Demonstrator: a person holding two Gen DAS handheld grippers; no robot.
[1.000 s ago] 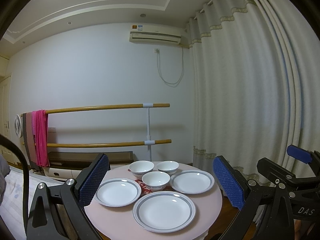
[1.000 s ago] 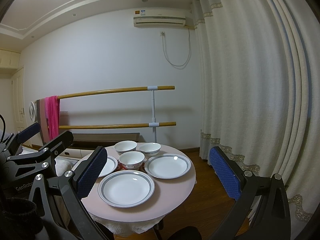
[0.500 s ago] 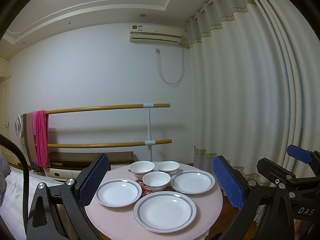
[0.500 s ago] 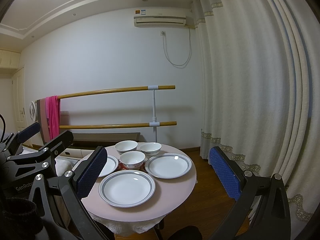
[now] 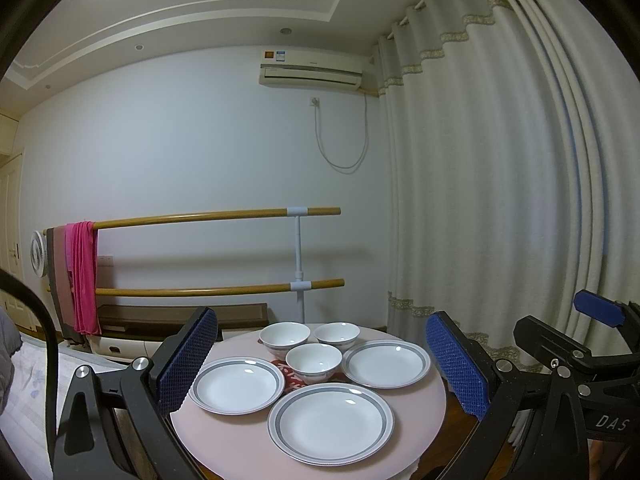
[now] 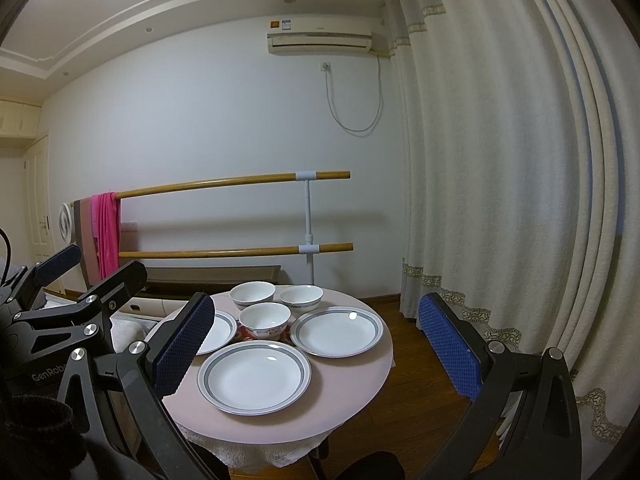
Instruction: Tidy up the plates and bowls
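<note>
White plates (image 5: 330, 422): 3 | bowls (image 5: 313, 362): 3 | pink table (image 5: 434, 394): 1 | left gripper (image 5: 320, 364) released, empty | right gripper (image 6: 316, 344) released, empty

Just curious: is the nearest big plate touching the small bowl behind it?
Apart. The left wrist view shows red cloth between the nearest plate and the bowl.

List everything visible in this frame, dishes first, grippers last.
plates: 3, white with grey rim band, spread on the table, nearest one in front
bowls: 3, white, clustered at the table's middle and back
round table: 1, pink top
red patterned mat: 1, under the front bowl
wooden bars: 2, tan, by the back wall
pink towel: 1, draped on the upper bar
air conditioner: 1, white, high on the wall
curtain: white, right side
left gripper: blue pads, open
right gripper: blue pads, open
</note>
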